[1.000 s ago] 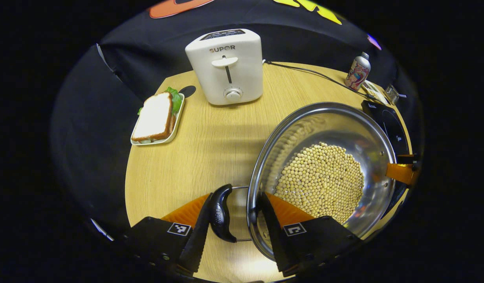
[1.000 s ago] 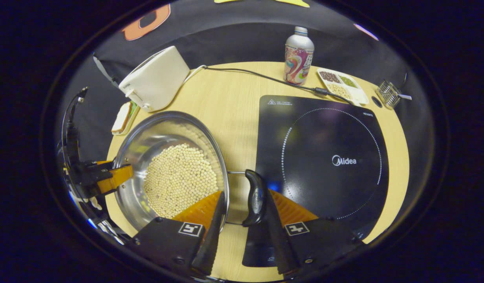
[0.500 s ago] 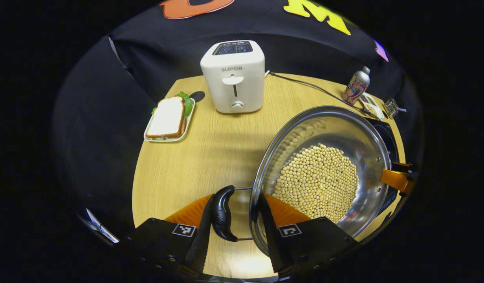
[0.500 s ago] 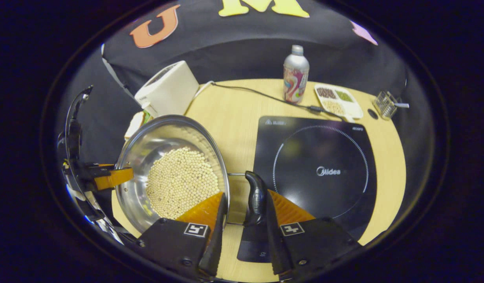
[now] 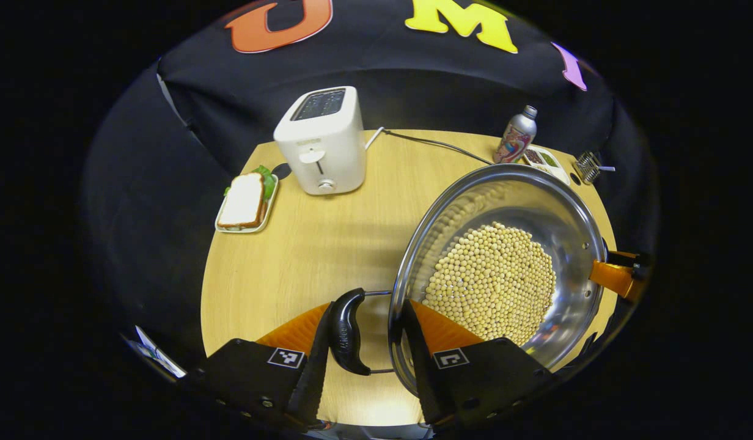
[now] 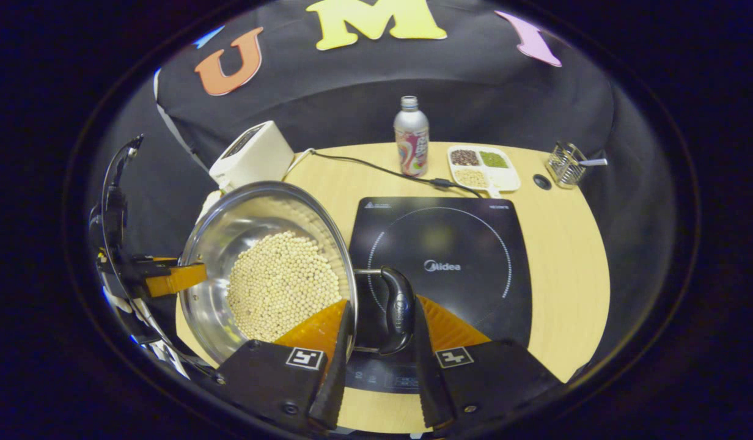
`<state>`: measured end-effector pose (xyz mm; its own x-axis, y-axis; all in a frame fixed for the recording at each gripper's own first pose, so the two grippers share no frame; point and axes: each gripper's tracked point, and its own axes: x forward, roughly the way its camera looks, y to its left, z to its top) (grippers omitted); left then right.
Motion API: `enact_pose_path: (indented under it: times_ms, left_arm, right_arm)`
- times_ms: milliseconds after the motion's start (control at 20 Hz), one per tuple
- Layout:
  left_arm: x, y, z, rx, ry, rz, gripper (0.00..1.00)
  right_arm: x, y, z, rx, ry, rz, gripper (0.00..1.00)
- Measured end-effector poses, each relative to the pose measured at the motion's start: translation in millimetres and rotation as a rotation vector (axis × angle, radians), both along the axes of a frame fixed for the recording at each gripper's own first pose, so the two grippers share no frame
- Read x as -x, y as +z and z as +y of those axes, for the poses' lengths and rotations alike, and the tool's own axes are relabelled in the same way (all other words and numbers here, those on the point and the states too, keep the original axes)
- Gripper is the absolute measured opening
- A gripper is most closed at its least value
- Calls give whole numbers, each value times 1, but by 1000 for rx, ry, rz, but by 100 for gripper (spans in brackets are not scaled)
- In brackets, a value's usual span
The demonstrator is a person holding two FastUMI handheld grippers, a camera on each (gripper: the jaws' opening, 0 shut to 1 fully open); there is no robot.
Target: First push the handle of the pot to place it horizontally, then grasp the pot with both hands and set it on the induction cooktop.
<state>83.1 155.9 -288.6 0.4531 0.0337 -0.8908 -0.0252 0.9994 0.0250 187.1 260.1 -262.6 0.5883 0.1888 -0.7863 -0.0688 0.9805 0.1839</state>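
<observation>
I am carrying the pot (image 6: 263, 269), both jaws clenched on its handles (image 5: 346, 330), keeping it level over the cooktop (image 6: 444, 263) before lowering.

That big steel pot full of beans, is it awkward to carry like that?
Probably heavy: the pot holds a deep layer of beans. Tipped, the loose beans would likely slide to one side. Its polished rim looks slippery, so each gripper closing around a side handle seems wise.
</observation>
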Motion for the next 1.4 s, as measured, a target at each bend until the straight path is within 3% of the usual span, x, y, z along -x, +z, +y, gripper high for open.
enact_pose_path:
  times_ms: [450,800,1400]
  left_arm:
    - [-19,-3,-106,31,-107,-26,61]
    - [-41,-14,-167,39,-140,-16,61]
    - [-73,-30,-194,28,-118,2,61]
  right_arm:
    - [9,7,-54,16,-97,-2,51]
    - [10,5,-82,25,-146,17,50]
    - [-1,8,-82,66,-93,37,51]
